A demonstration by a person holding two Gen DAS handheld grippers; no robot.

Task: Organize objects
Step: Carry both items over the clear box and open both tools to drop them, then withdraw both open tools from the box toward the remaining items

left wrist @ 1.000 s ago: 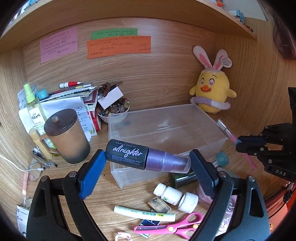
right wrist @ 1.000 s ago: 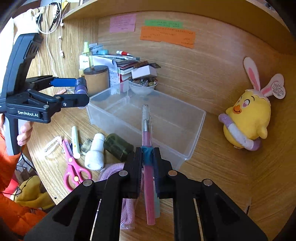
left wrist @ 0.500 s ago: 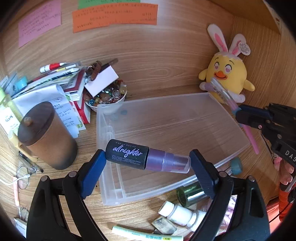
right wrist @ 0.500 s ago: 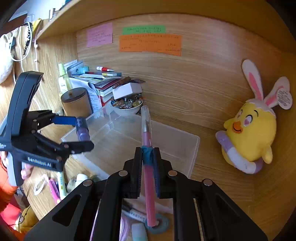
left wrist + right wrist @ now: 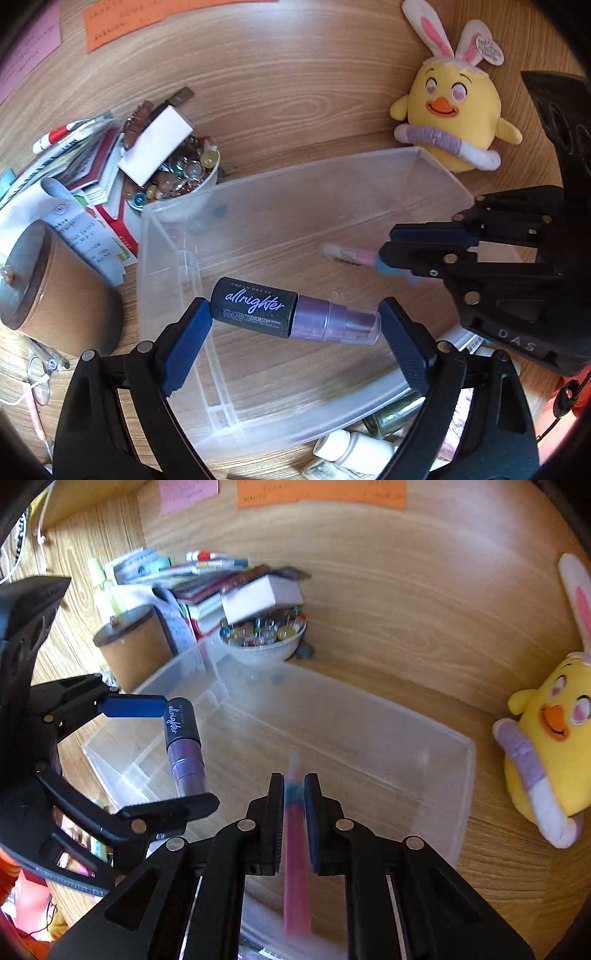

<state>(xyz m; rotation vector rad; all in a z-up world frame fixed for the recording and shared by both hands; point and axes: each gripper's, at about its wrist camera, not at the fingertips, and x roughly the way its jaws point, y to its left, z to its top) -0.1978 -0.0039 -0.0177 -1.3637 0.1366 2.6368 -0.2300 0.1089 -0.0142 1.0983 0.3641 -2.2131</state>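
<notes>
We note two black grippers over one clear plastic bin [image 5: 258, 413]. The left gripper [image 5: 295, 325], spread wide, clamps one black-and-purple cylindrical spray bottle [image 5: 291, 314] endwise. The right gripper [image 5: 294, 794], nearly closed, pinches one slim pink pen [image 5: 295, 845]. Beyond sit one bead-filled white bowl [image 5: 195, 199] and one yellow plush chick [image 5: 458, 118].

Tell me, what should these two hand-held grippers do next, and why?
Probably lower both a little, then let go. The left hand-held gripper grips the spray bottle end to end, and the right hand-held gripper pinches the pink pen, both over the clear bin.
</notes>
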